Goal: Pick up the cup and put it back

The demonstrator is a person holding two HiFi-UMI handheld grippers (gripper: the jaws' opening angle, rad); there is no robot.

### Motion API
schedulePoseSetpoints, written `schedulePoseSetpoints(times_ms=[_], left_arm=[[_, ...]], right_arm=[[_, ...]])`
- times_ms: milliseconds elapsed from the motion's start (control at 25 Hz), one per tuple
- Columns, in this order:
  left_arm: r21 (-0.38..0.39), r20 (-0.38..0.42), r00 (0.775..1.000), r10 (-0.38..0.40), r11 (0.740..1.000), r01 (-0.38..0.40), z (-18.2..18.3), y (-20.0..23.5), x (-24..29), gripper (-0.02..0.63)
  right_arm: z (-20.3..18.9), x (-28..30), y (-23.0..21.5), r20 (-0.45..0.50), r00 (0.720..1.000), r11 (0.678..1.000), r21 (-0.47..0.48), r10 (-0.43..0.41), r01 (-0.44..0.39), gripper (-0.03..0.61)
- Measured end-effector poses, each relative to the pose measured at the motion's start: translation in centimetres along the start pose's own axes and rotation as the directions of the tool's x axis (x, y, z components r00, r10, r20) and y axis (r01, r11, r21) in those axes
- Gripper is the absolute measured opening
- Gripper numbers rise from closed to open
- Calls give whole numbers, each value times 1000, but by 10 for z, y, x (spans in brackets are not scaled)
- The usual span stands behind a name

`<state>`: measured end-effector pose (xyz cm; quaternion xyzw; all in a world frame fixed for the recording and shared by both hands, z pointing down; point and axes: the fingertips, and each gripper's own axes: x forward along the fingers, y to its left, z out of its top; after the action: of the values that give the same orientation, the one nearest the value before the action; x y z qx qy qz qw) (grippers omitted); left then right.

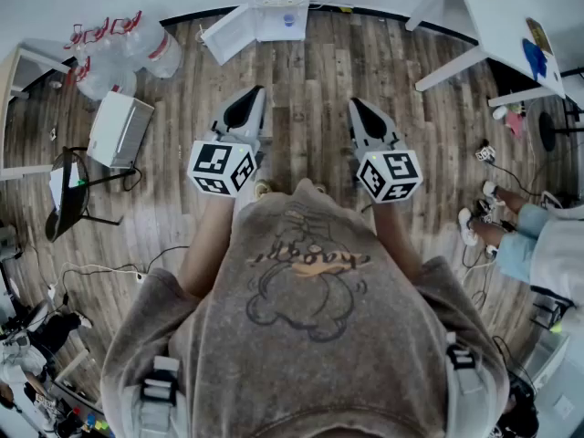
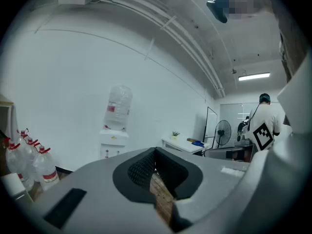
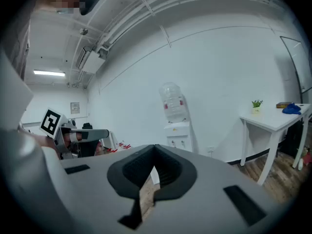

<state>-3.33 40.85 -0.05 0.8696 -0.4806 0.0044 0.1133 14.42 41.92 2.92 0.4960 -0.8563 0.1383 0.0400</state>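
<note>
- Left claw [image 1: 246, 106] is pressed together, gripping nothing.
- Right claw [image 1: 365, 117] is likewise closed, empty.
- Both hover above the wooden floor [image 1: 310, 80], facing a water dispenser [image 1: 278, 7].

water dispenser [image 1: 279, 7] half beyond the head view's top edge, bystander [image 1: 534, 240] half beyond its right

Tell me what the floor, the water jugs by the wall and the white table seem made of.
Floor: wood or wood-look planks, matte, with grain and board seams.
Water jugs: probably clear plastic, glossy and see-through, with red caps.
Table: smooth white painted or laminated top and legs; core unclear.
</note>
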Motion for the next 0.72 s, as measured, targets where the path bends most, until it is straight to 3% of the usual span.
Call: schedulePoseSetpoints(times_ms=[520, 720], left_arm=[[-2, 2, 1000, 13, 1000, -13, -2, -18, 9, 3], [9, 11, 999, 31, 999, -31, -7, -38, 19, 3]], right_arm=[[-7, -11, -20, -10, 1000, 999, 32, -15, 16, 0], [-16, -19, -32, -39, 999, 999, 12, 36, -35, 0]])
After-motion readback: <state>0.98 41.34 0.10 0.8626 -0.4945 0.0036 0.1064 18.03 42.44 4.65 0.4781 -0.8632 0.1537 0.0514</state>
